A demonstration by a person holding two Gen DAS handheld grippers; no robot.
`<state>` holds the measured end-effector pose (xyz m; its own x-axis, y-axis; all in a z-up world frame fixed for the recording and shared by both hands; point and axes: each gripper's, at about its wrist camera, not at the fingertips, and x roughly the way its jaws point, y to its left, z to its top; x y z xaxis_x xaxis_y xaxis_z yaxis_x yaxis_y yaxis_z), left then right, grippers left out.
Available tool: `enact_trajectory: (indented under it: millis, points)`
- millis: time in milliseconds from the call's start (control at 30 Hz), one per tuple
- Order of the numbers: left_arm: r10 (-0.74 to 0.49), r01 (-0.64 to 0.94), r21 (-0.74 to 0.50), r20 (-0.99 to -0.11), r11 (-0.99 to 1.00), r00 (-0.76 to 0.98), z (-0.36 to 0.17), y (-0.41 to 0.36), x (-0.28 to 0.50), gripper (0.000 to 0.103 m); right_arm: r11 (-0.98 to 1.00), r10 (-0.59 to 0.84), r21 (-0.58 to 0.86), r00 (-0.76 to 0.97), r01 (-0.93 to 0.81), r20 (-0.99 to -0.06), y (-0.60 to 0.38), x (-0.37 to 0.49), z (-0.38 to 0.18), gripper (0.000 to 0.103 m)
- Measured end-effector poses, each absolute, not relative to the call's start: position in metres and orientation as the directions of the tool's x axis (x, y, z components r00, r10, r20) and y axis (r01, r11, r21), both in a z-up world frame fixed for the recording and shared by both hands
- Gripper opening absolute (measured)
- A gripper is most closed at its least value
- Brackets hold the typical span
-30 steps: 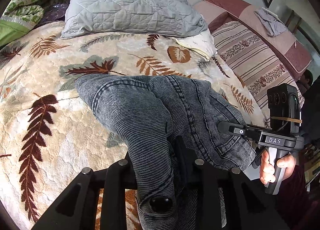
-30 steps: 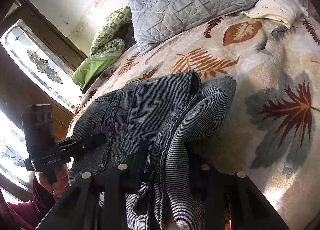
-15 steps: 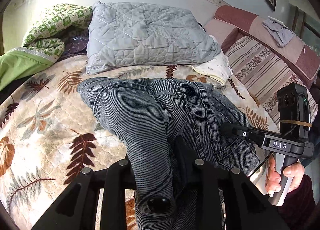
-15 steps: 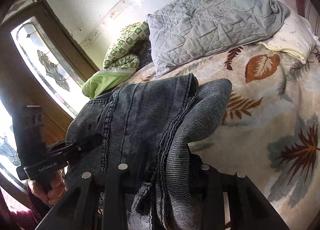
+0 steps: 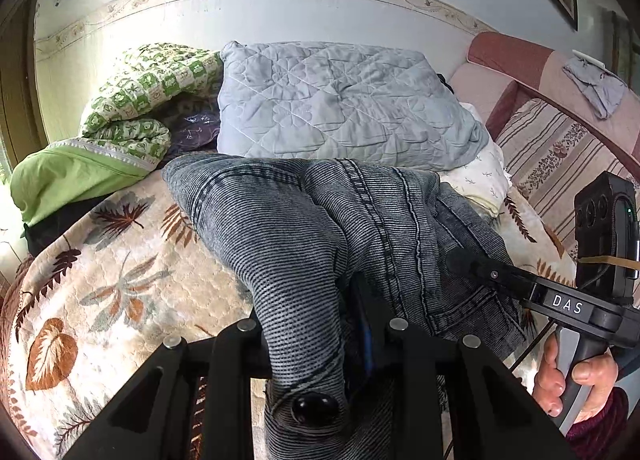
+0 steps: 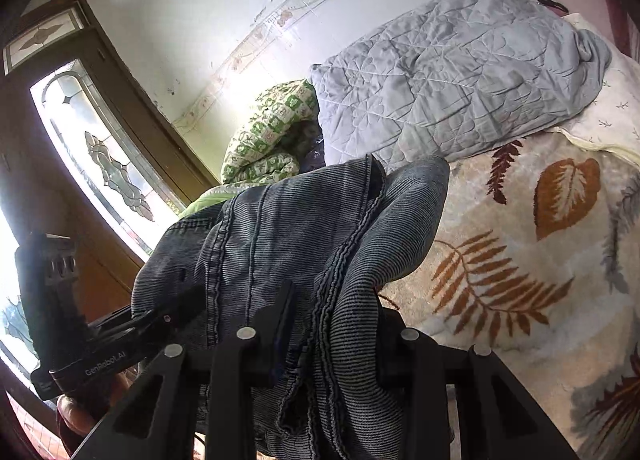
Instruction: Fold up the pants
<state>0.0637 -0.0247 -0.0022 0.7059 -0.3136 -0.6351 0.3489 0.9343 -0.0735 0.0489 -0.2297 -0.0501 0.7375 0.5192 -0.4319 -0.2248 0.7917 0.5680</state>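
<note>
The left hand-held gripper (image 5: 316,324) is pinched on a thick bunched fold of the grey denim pants (image 5: 304,228); the cloth fills the gap between its two black fingers and spills over them toward the camera. The right hand-held gripper (image 6: 332,324) is likewise clamped on a gathered, seamed edge of the same pants, with layers of denim pressed between its fingers. In the left wrist view the right hand-held gripper shows at the right edge, its finger tip buried in the denim near a back pocket, with a hand (image 5: 576,380) and a dark red sleeve cuff wrapped round its handle. In the right wrist view the left hand-held gripper shows at the lower left, also reaching into the cloth.

The pants hang bunched between the two grippers, draped over the near part of the bed (image 5: 100,280), which carries a cream blanket printed with brown and grey leaves. Farther off, against the wall, a grey quilted pillow (image 5: 340,108) leans on a white one. Left of it lies a green checked quilt (image 5: 152,96). To the far right stands a pink striped sofa (image 5: 560,148) with a grey cloth on its back. A glazed door (image 6: 100,164) is at the left.
</note>
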Motion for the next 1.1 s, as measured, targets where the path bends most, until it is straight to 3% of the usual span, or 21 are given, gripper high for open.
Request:
enact_trajectory:
  millis: [1100]
  points:
    - [-0.227, 0.282, -0.052, -0.74, 0.958, 0.633, -0.063, -0.033, 0.13, 0.03, 0.793, 0.517, 0.595, 0.662, -0.131, -0.543, -0.228, 0.124, -0.112, 0.034]
